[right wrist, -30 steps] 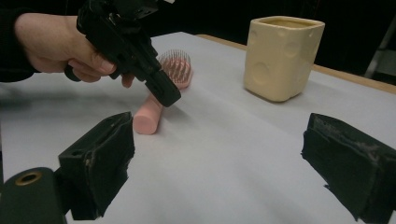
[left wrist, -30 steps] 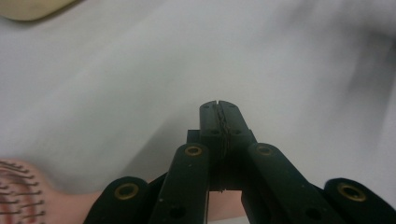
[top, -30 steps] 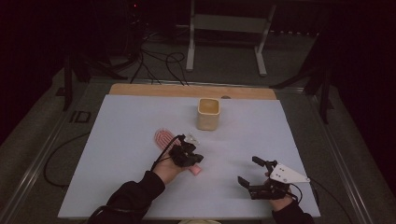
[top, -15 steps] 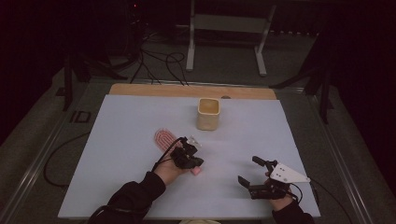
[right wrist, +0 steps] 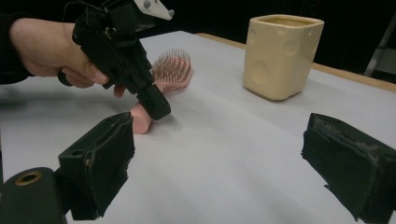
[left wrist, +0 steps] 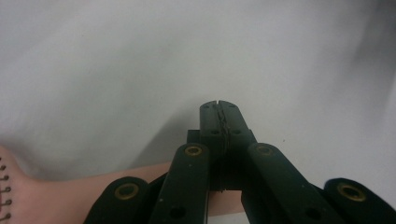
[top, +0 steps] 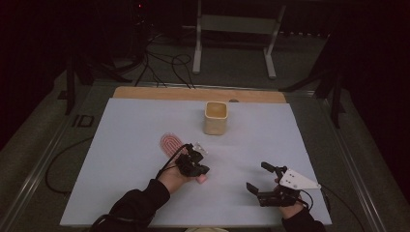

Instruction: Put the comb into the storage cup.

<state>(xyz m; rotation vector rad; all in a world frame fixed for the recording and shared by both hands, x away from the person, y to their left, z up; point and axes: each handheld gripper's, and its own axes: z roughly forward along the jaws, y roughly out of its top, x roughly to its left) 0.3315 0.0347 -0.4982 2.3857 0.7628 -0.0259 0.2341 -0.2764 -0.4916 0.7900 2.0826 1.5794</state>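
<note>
**tabletop_lurker:** Brush [top: 172,144] is lying flat on the white table sheet [top: 121,169], left of centre, bristles pointing up and its pink handle running toward the near side. The person's left hand [top: 170,178] is holding the left gripper [top: 197,170] down over that handle. From the left gripper view its jaws are looking fully pressed together, tips meeting with nothing between them, and the pink handle is showing underneath and behind them, so they aren't clamping it. In the right gripper view those tips are sitting right at the handle's near end [right wrist: 141,119]; can't tell if they're actually touching it.

**gripnerd42:** Agreed on the left one. The right gripper [top: 261,180] is hovering over near the right corner of the sheet, well apart from the brush, grey plate on top. Its jaws are spread wide, holding nothing, both black pads [right wrist: 100,158] framing open sheet in its own view.

**tabletop_lurker:** And the cream cup [top: 215,117] is standing upright toward the far side, a bit right of the brush head, not touching it. It has round dimples on its walls.

**gripnerd42:** Yep, and a wooden strip [top: 193,94] is peeking out along the sheet's far edge.
</note>
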